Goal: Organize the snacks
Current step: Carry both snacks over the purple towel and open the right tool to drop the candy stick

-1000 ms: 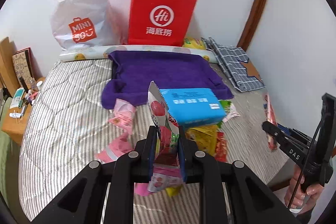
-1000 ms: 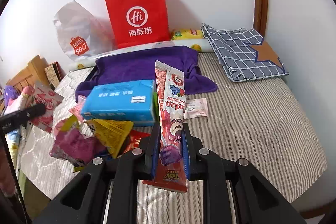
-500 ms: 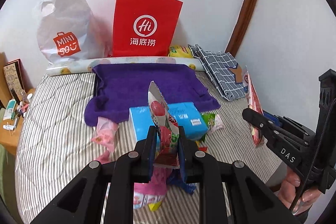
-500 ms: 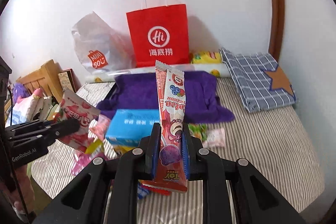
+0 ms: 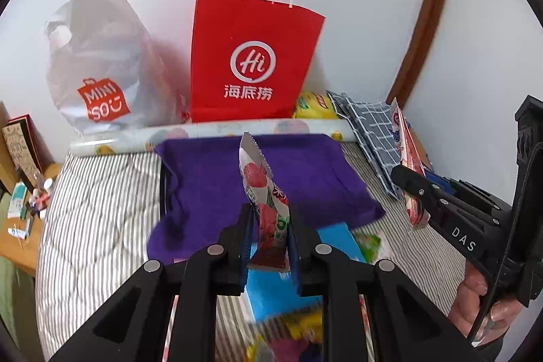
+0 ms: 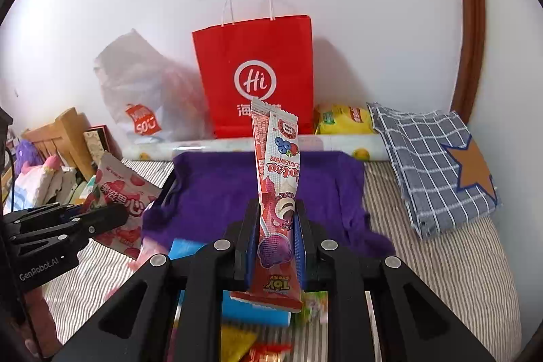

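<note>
Two snack packets were off the bed, one per gripper. The left gripper (image 5: 269,236) was clenched on a strawberry packet (image 5: 268,209), which stood upright between its pads. The right gripper (image 6: 275,246) clamped one long berry-print packet (image 6: 276,192). Beyond, at twelve o'clock, lay one purple towel (image 6: 224,189). Behind it, against the wall, stood two bags: one red paper bag (image 6: 258,73), and one grey plastic bag (image 5: 98,67) at ten o'clock. One blue box (image 5: 281,294) lay below the left gripper on the striped bed (image 5: 98,209).
</note>
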Available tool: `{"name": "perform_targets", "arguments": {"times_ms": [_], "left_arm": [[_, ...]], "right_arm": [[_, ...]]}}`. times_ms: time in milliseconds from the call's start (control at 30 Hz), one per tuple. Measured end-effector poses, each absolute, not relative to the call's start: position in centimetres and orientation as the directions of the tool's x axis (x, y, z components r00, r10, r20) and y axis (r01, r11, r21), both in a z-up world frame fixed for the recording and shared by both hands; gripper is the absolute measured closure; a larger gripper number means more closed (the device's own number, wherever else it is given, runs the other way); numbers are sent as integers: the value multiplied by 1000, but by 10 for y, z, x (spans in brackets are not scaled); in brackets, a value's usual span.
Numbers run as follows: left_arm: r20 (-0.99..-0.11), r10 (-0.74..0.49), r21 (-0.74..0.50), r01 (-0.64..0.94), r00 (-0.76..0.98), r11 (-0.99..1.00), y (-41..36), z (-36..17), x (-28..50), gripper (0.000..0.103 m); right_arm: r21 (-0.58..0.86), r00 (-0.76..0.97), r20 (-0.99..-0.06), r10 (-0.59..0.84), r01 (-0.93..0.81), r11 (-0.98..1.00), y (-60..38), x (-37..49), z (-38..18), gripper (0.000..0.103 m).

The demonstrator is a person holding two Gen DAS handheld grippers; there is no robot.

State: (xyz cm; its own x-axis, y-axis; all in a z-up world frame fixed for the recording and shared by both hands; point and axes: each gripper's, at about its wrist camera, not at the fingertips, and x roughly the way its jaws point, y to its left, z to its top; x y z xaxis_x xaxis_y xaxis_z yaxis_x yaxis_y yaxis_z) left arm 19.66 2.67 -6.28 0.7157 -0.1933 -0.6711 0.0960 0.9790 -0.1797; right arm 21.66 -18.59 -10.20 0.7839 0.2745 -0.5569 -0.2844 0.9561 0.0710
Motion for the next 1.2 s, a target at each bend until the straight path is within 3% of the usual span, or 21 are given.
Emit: {"name": "perform_targets", "arguments": {"times_ms": [400,667,967,1200], "left_arm": [[-687,-177,-178,74,705,981,45,-66,289,85],[-707,-198,-210,66,679,976,57,-95,339,85],[-766,-189,-211,37,614,977,80,-132,362,85],[-781,-195,-221,31,593,975,81,-142,369,85]], "right_arm": [[23,774,-577,260,-303,953,-166,319,-94,84],[58,746,-603,282,-312,948,-166,374,-117,84],[16,635,-731,249,-349,937,-177,417,-174,85],[7,603,-762,237,-358,934,-183,423,-187,85]]}}
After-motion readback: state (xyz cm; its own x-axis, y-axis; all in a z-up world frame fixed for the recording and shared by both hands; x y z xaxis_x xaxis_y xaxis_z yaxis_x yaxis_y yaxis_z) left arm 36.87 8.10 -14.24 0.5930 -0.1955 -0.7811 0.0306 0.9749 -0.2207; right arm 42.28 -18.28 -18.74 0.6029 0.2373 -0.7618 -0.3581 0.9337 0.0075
